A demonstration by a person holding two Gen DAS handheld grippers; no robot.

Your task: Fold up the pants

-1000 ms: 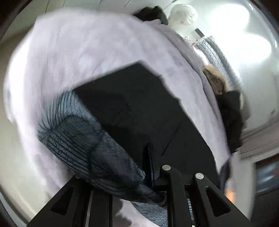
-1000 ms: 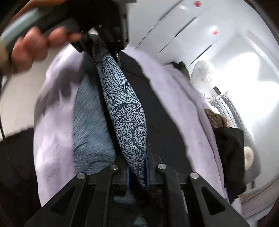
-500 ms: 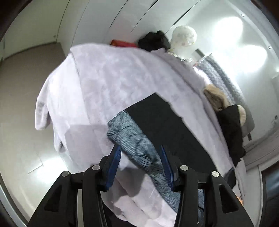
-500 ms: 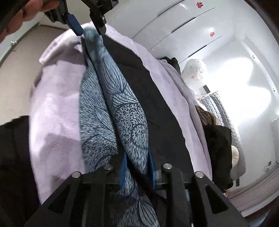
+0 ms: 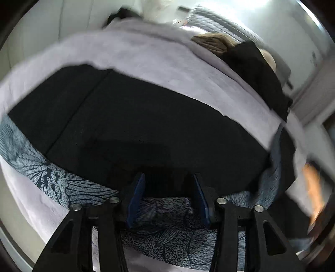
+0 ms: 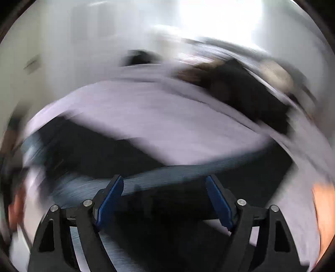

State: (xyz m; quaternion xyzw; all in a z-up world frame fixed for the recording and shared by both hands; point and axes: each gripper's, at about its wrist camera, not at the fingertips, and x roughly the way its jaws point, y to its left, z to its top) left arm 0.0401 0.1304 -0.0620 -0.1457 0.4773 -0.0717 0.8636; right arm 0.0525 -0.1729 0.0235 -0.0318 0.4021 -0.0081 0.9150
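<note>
The blue-grey leaf-patterned pants [image 5: 167, 240] lie in a long band along the near edge of a black mat [image 5: 146, 125] on the lilac-covered bed [image 5: 159, 54]. My left gripper [image 5: 168, 184] hovers over the band with its jaws opening; the cloth lies below them and the pads do not press on it. The right wrist view is heavily blurred: the pants [image 6: 167, 177] show as a blue streak across the mat [image 6: 100, 150]. My right gripper [image 6: 165, 184] has its jaws opening wide, with nothing gripped between them.
A black garment [image 5: 257, 69] and a brown furry thing [image 5: 211, 40] lie on the bed's far right side. A dark item [image 5: 123, 14] sits at the far end. White walls surround the bed. A blurred orange-toned shape [image 5: 314, 186] is at the right edge.
Both grippers let go of the pants and opened. The pants, earlier lifted between them, now lie in a band on the mat. Both views rolled and swung quickly; the right one is blurred.
</note>
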